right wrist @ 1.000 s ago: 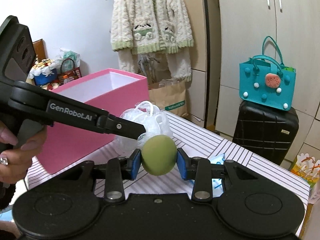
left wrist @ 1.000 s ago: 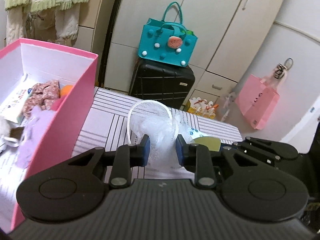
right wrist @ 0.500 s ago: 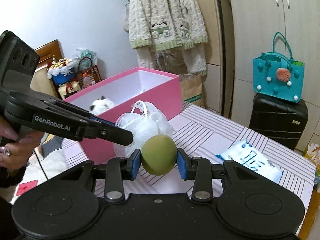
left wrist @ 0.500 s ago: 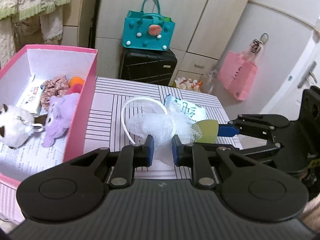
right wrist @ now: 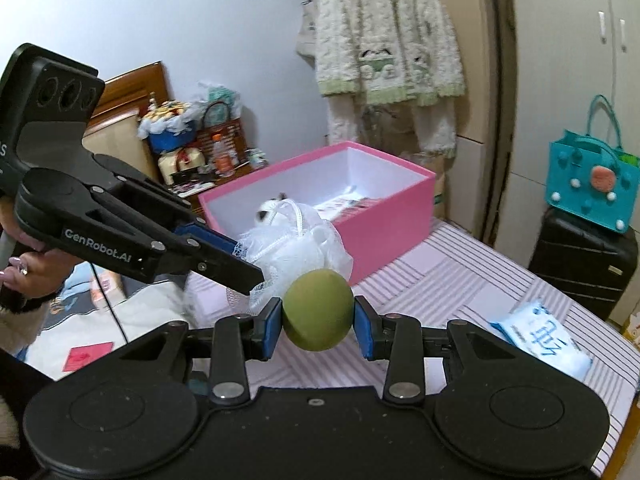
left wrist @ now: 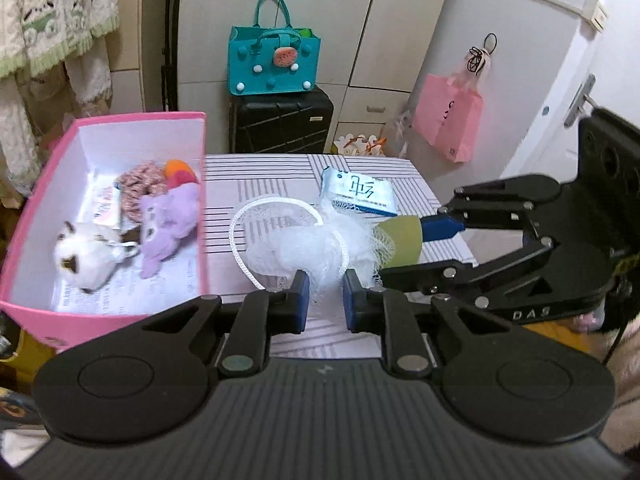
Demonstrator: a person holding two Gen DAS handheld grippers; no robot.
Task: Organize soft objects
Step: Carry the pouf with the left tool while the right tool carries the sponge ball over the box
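Shown: two tools, left tool (left wrist: 324, 300) and right tool (right wrist: 318, 322), one white mesh sponge (left wrist: 316, 246), one green ball (right wrist: 318, 316), one pink box (left wrist: 202, 200) holding two plush toys, white (left wrist: 86, 254) and purple (left wrist: 168, 220), one tissue packet (left wrist: 358, 196), one table (left wrist: 260, 184).

Striped table (left wrist: 260, 184), pink box (left wrist: 202, 216) and tissue pack (left wrist: 360, 194) on it

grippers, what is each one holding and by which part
The left hand-held gripper pinches the white mesh bath sponge by its netting, not its cord loop. The right hand-held gripper clamps the green ball across its sides.
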